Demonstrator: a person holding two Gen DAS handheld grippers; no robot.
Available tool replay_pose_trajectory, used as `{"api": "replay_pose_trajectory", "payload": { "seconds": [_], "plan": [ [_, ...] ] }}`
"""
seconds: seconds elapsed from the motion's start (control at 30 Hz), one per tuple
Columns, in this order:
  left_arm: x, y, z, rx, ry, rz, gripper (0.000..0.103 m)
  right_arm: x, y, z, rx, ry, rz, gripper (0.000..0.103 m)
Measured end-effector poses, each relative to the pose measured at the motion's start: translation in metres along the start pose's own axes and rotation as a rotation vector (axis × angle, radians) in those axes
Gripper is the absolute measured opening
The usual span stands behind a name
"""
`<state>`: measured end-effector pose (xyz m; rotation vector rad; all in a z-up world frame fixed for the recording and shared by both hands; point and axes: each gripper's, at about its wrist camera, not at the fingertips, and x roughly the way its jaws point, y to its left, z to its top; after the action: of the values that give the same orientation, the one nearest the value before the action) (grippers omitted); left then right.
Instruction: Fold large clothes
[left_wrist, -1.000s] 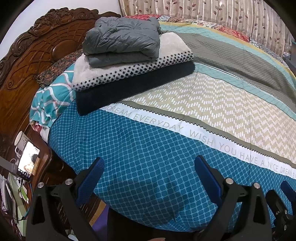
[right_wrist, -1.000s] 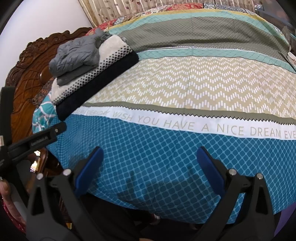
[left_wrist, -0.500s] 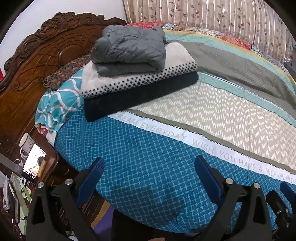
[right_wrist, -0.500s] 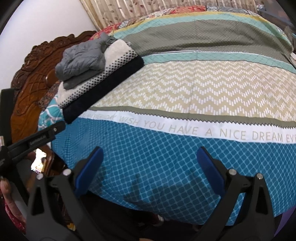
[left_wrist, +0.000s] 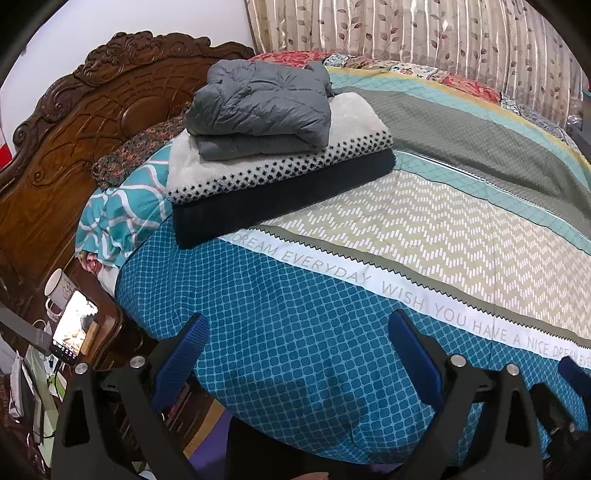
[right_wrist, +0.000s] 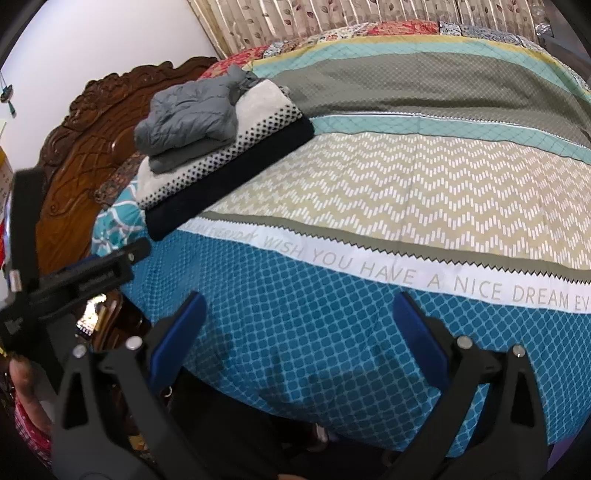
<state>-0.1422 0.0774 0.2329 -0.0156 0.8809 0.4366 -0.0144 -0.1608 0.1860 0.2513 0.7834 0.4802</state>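
A folded grey puffer jacket (left_wrist: 258, 107) (right_wrist: 192, 110) lies on top of a folded white dotted blanket (left_wrist: 280, 162) (right_wrist: 255, 129) and a folded dark blanket (left_wrist: 284, 199) (right_wrist: 229, 177), stacked near the head of the bed. My left gripper (left_wrist: 299, 354) hangs open over the bed's near blue edge, nothing between its blue pads. My right gripper (right_wrist: 299, 332) is open too, over the same blue band, well short of the stack. The left gripper's black body (right_wrist: 74, 280) shows at the left of the right wrist view.
The bed wears a striped quilt (left_wrist: 443, 229) with a lettered white band. A carved wooden headboard (left_wrist: 92, 122) stands at left, teal pillow (left_wrist: 118, 214) beneath the stack. A nightstand holds a lit phone (left_wrist: 74, 328) and white mug (left_wrist: 57, 288). Curtains (left_wrist: 424, 33) hang behind.
Both grippers have pulled back and tilted a little, so the stack and headboard sit slightly further right and lower in view. Both stay open and hold nothing.
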Motion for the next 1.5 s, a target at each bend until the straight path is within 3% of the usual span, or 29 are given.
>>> {"api": "replay_pose_trajectory", "payload": {
  "seconds": [0.63,1.5],
  "plan": [
    [0.000,-0.021,-0.005,0.058,0.030,-0.063,0.101,-0.003,-0.012,-0.004,0.054,-0.008,-0.015,0.097],
    [0.013,-0.039,-0.013,0.100,0.088,-0.055,0.101,0.009,-0.028,-0.009,0.084,0.017,-0.011,0.097]
  ]
}}
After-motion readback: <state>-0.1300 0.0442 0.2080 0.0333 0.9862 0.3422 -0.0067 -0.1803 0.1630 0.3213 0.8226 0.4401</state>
